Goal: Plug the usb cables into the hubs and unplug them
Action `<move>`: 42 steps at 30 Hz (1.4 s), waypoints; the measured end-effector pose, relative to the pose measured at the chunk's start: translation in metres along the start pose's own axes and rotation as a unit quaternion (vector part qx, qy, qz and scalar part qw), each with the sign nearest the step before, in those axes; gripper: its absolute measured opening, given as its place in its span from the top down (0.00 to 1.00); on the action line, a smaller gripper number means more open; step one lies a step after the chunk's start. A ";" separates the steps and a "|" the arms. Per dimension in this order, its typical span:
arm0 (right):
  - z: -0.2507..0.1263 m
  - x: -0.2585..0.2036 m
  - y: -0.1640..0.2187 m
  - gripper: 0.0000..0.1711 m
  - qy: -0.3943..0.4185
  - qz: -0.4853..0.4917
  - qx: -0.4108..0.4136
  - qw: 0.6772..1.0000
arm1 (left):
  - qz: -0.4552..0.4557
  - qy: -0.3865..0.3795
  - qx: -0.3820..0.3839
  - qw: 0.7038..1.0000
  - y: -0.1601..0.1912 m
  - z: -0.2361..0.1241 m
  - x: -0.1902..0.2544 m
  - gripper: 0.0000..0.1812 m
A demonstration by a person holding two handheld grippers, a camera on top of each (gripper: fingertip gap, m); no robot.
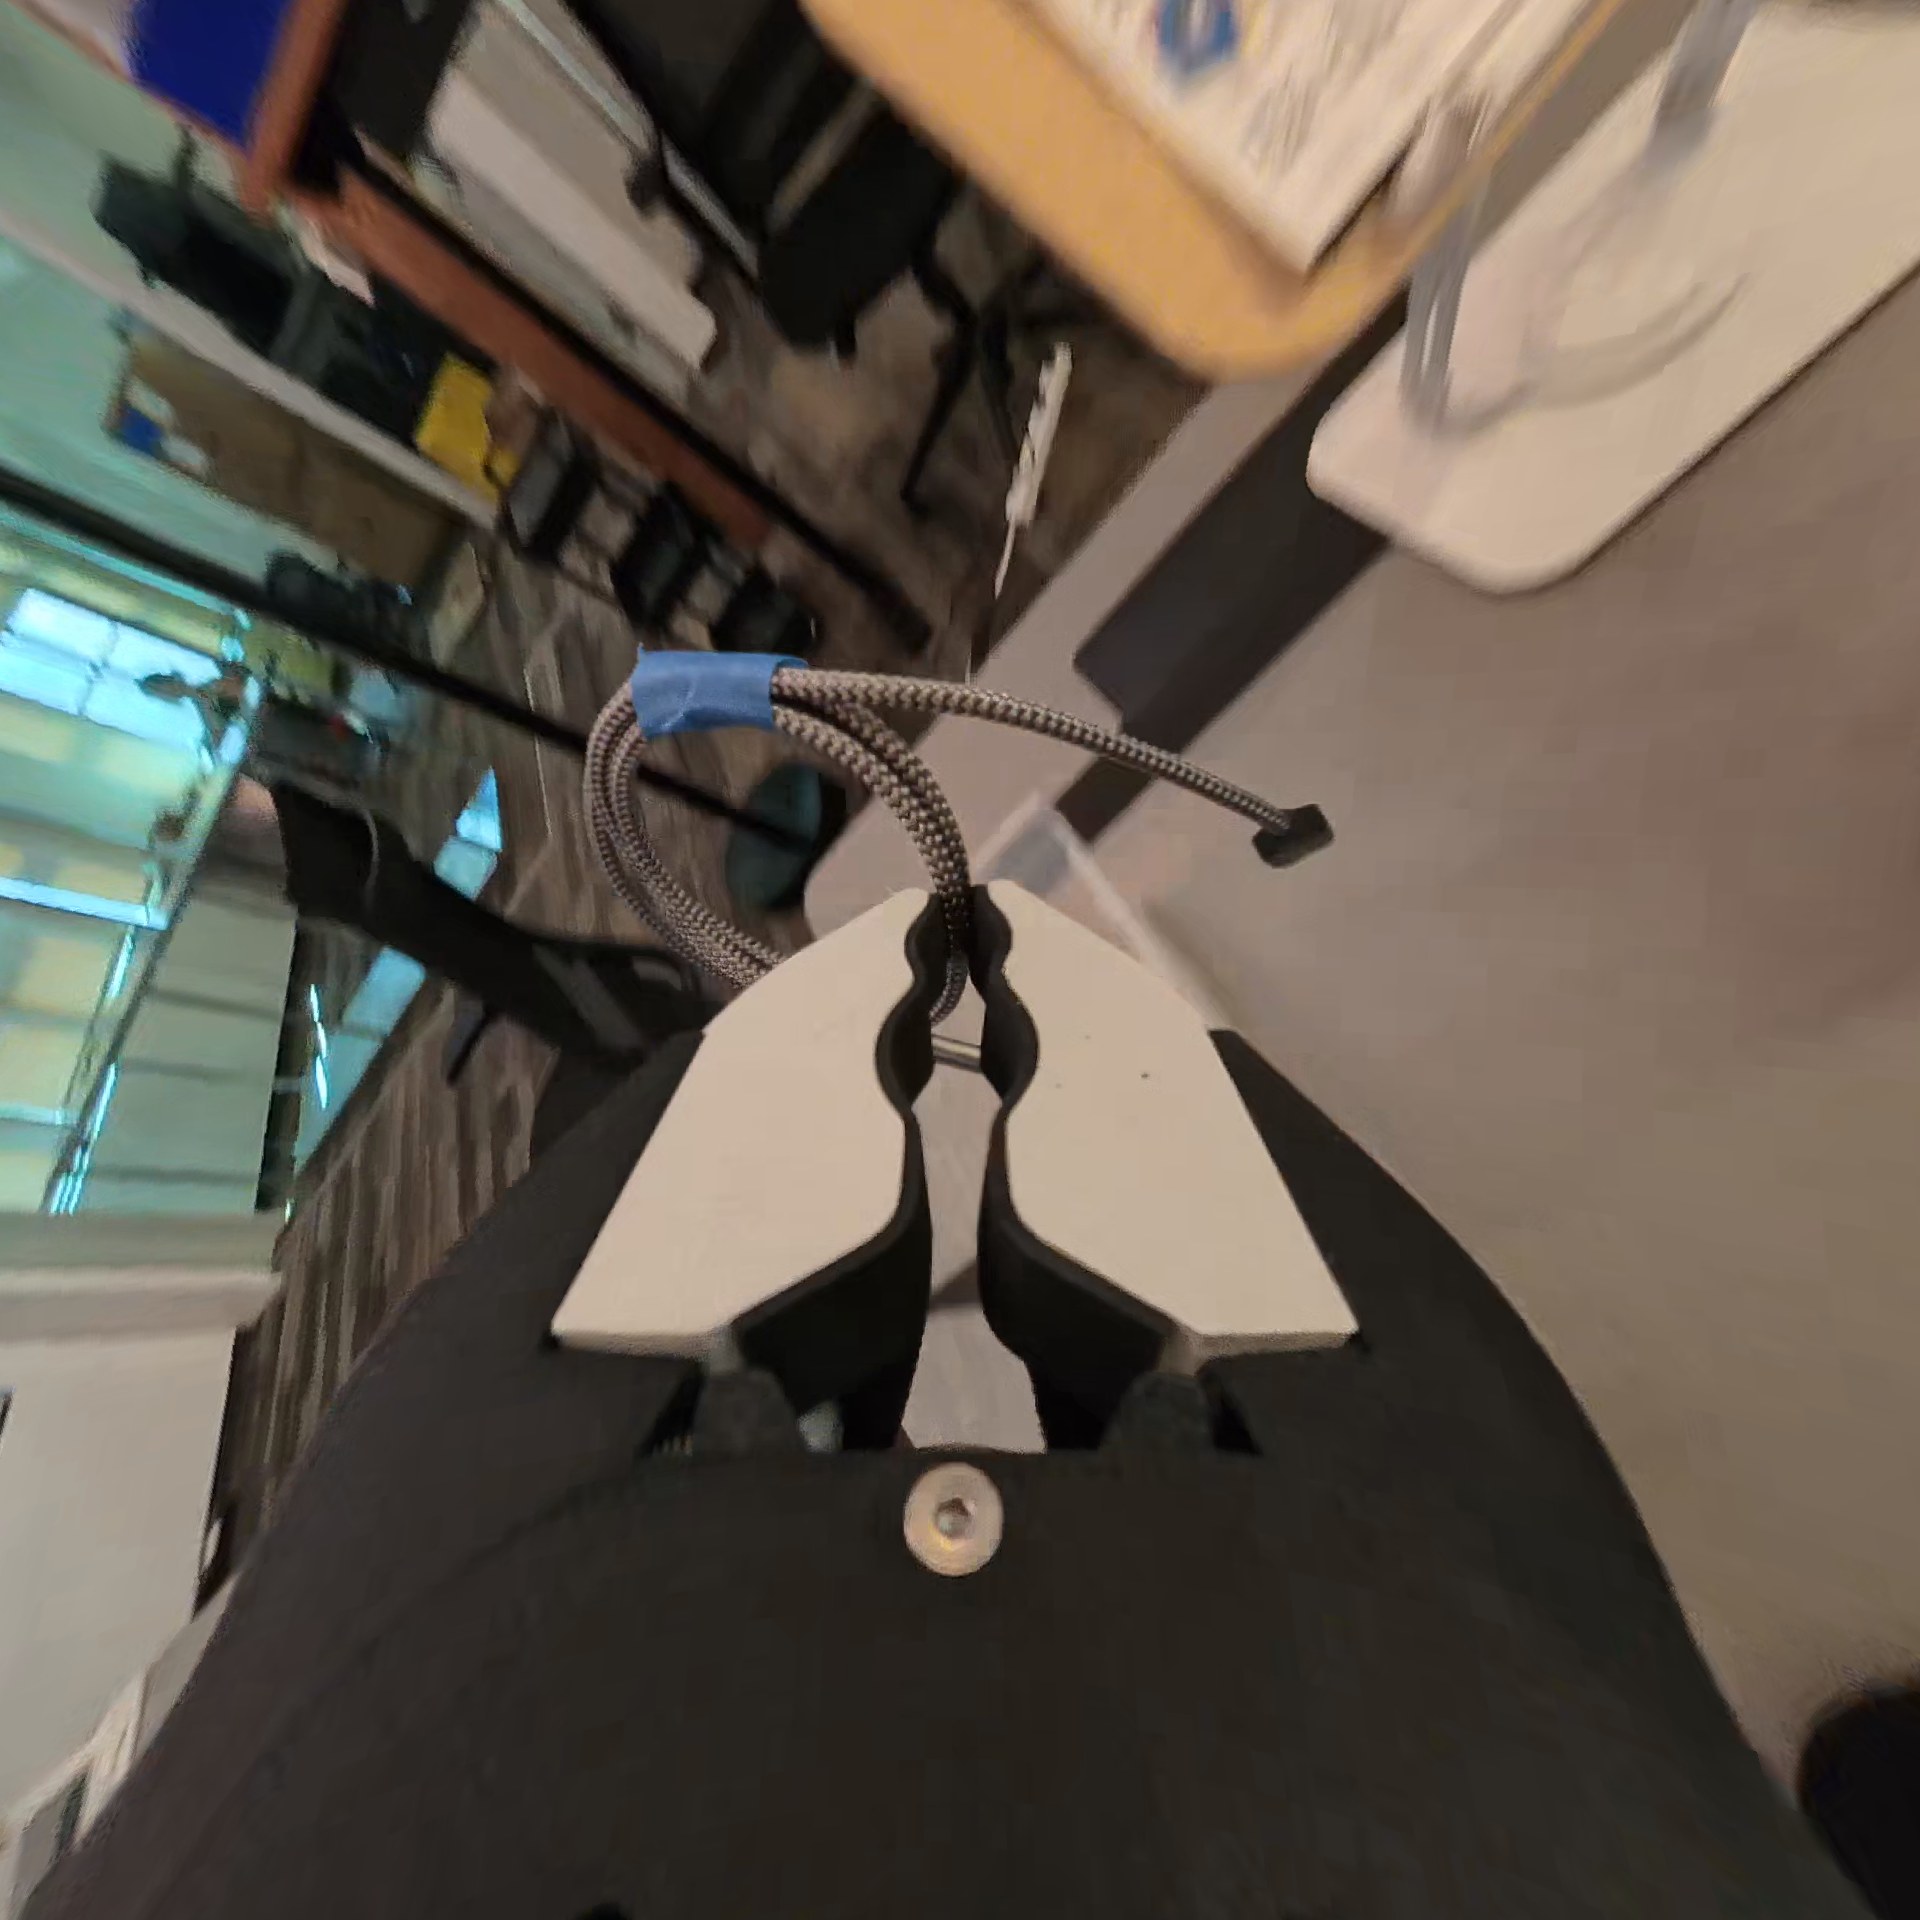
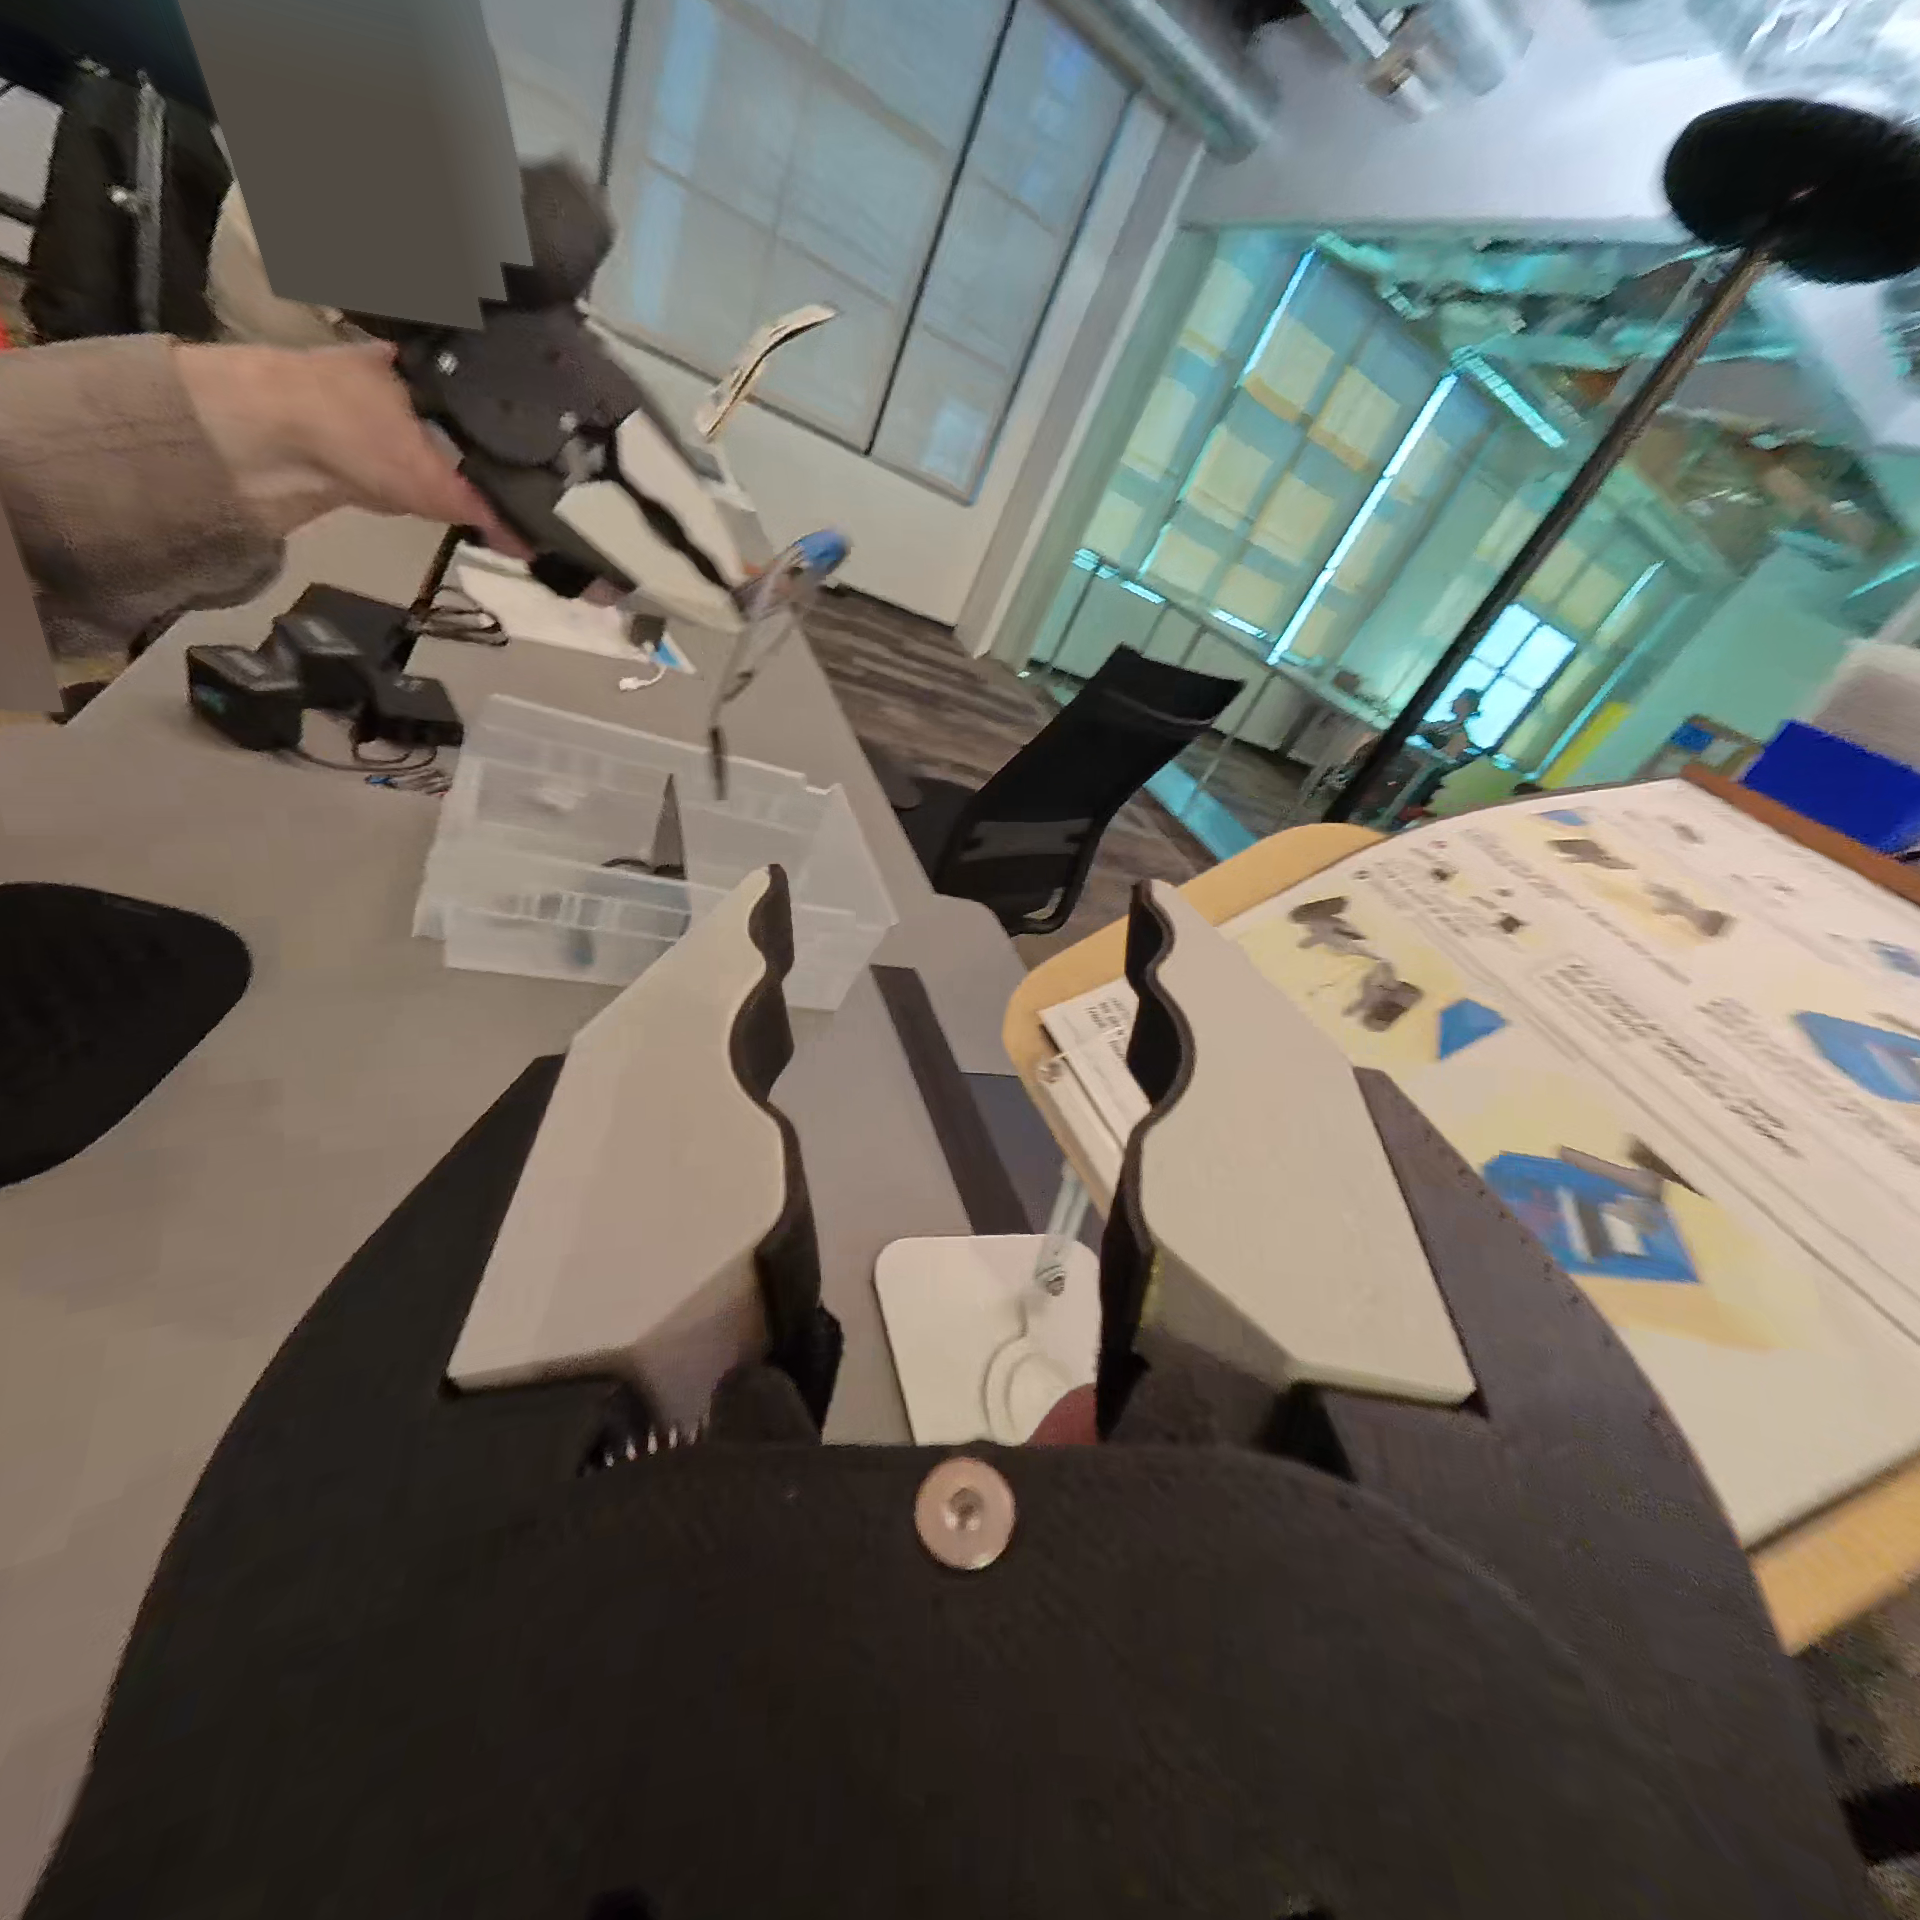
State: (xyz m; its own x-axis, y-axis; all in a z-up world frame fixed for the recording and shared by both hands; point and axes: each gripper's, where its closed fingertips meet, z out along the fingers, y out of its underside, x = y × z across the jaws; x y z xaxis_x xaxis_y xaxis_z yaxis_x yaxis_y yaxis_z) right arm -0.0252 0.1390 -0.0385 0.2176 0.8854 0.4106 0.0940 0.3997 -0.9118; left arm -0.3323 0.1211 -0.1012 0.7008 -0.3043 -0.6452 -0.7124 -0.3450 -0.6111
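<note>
Dangling in mid-air, grey braided usb cable (image 1: 914,769) w/ blue tape (image 1: 707,694) is pinched in left tongs (image 1: 961,914), held up above grey counter (image 2: 312,1039); black plug (image 1: 1291,834) hangs free. Right tongs (image 2: 961,914) sit apart, nothing between, over white stand base (image 2: 966,1320) beside clear plastic organizer box (image 2: 644,862).

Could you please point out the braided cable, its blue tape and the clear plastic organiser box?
braided cable (image 1: 1039,717), left wrist view, free grey strand.
blue tape (image 1: 707,694), left wrist view, wrap's middle.
clear plastic organiser box (image 2: 540,800), right wrist view, lid.
</note>
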 end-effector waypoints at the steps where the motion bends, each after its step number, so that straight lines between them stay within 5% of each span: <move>1: 0.010 -0.005 0.006 0.63 -0.013 0.003 -0.007 1.000 | -0.003 0.005 0.032 0.999 -0.024 0.003 0.007 0.98; 7: 0.050 -0.020 0.039 0.68 -0.050 -0.001 -0.016 0.999 | -0.061 0.053 0.194 0.978 -0.138 0.026 0.050 0.98; 12: 0.068 -0.020 0.063 0.75 -0.044 -0.034 -0.019 0.998 | -0.109 0.092 0.260 0.955 -0.173 0.041 0.074 0.98; 24: 0.100 -0.032 0.087 0.81 -0.029 -0.067 -0.027 0.997 | -0.168 0.137 0.285 0.934 -0.165 0.056 0.095 0.98; 28: 0.106 -0.029 0.086 0.97 -0.001 -0.074 -0.016 0.997 | -0.186 0.149 0.293 0.926 -0.167 0.057 0.097 0.98; 31: 0.105 -0.025 0.086 0.98 0.006 -0.068 -0.015 0.998 | -0.189 0.148 0.294 0.925 -0.167 0.056 0.096 0.98; 36: 0.096 -0.024 0.085 0.98 -0.062 0.066 0.006 0.996 | -0.174 0.156 0.281 0.931 -0.164 0.062 0.103 0.97; 42: 0.076 -0.030 0.094 0.98 -0.193 0.255 0.018 0.947 | -0.055 0.098 0.271 0.956 -0.156 0.063 0.103 0.83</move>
State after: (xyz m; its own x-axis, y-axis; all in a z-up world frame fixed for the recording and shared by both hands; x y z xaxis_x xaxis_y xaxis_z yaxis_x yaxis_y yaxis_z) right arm -0.0962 0.1680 -0.1362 -0.1464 0.9836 -0.1057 0.0384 -0.1011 -0.9941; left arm -0.1513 0.1991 -0.1017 0.7280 -0.4708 -0.4983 -0.5114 0.1110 -0.8521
